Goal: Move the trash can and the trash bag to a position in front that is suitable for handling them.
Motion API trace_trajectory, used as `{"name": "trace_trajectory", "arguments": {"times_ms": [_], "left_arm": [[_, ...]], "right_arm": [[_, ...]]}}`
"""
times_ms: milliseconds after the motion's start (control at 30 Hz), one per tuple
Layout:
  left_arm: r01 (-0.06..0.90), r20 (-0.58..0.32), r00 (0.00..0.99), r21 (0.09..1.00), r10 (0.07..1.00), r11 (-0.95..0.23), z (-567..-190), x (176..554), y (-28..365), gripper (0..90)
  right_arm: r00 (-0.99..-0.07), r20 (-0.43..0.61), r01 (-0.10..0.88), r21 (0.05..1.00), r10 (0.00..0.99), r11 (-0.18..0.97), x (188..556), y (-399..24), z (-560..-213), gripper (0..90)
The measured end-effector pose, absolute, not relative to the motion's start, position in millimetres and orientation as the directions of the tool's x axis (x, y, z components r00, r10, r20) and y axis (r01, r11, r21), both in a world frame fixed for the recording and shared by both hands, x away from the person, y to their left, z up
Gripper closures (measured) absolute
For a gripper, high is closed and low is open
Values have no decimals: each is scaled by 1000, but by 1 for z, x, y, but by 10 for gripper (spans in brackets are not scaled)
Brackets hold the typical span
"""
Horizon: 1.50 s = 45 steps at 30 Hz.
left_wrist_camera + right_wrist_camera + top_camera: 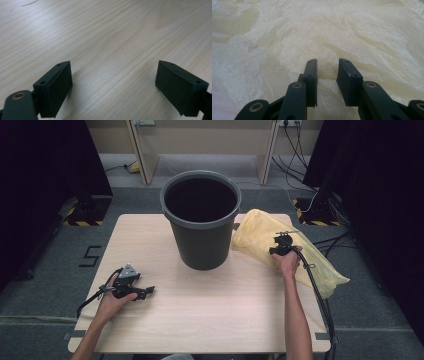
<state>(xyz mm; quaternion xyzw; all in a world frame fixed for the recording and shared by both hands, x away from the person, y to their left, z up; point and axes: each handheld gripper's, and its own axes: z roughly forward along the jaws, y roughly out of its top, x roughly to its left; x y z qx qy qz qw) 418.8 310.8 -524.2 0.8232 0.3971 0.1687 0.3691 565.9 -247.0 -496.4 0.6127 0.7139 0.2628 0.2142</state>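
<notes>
A dark grey plastic bin (pixel 202 237) stands upright on the far middle of the wooden table (pixel 220 305), its inside dark. A crumpled yellow plastic bag (pixel 255 232) lies just right of it and hangs over the table's right edge. My right gripper (pixel 283 238) sits on top of the bag. In the right gripper view its jaws stand a narrow gap apart (pixel 327 67) over the pale film (pixel 312 32), with a fold showing in the gap and no pad pressing it. My left gripper (pixel 146 292) rests low at the table's near left. Its jaws are wide open (pixel 113 75) over bare wood (pixel 112 32).
Black curtains (pixel 45 165) close in both sides. Cables (pixel 320 195) run over the grey carpet at the back right, and the right gripper's cable (pixel 320 300) trails along the table's right edge. A light desk frame (pixel 205 150) stands behind the table.
</notes>
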Motion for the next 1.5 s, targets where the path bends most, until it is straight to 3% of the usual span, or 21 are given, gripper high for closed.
{"name": "trace_trajectory", "arguments": {"times_ms": [100, 300, 433, 467, 533, 600, 767, 1000, 1167, 1233, 1367, 1467, 1500], "left_arm": [[529, -16, 628, 742, 778, -412, -524, 419, 311, 130], [529, -14, 629, 741, 778, -413, -524, 419, 311, 130], [529, -15, 628, 742, 778, -413, -524, 419, 311, 130], [529, -15, 628, 742, 778, -412, -524, 419, 311, 130], [528, -15, 629, 742, 777, -413, -524, 419, 311, 130], [528, -14, 630, 741, 776, -415, -524, 419, 311, 130], [528, -15, 629, 742, 777, -413, -524, 419, 311, 130], [528, -16, 629, 742, 778, -412, -524, 419, 311, 129], [528, -15, 630, 742, 777, -413, -524, 419, 311, 128], [528, -15, 629, 742, 777, -413, -524, 419, 311, 128], [528, -15, 630, 742, 777, -413, -524, 419, 311, 128], [528, -15, 630, 742, 777, -414, -524, 419, 311, 128], [528, -15, 630, 742, 777, -414, -524, 419, 311, 128]], "right_arm": [[-145, 19, 764, 637, 989, 100, 569, -240, -496, 693], [-210, 40, 761, 634, 977, 137, 564, -219, -496, 592], [-248, 6, 696, 697, 969, 174, 543, -243, -460, 472], [-248, 6, 696, 697, 969, 174, 543, -243, -460, 472], [-248, 41, 724, 671, 968, 157, 518, -275, -440, 374], [-265, 8, 721, 666, 964, 193, 506, -289, -438, 341], [-243, 36, 762, 626, 969, 168, 468, -326, -460, 284], [-163, 91, 792, 606, 982, 75, 453, -356, -489, 216], [-168, 132, 808, 587, 977, 59, 452, -356, -503, 232], [-166, 198, 806, 592, 966, 17, 452, -356, -504, 332], [-138, 198, 799, 602, 970, -9, 453, -357, -503, 401], [-96, 164, 771, 636, 982, -31, 451, -360, -501, 609], [-96, 164, 771, 636, 982, -31, 451, -360, -501, 609]]}}
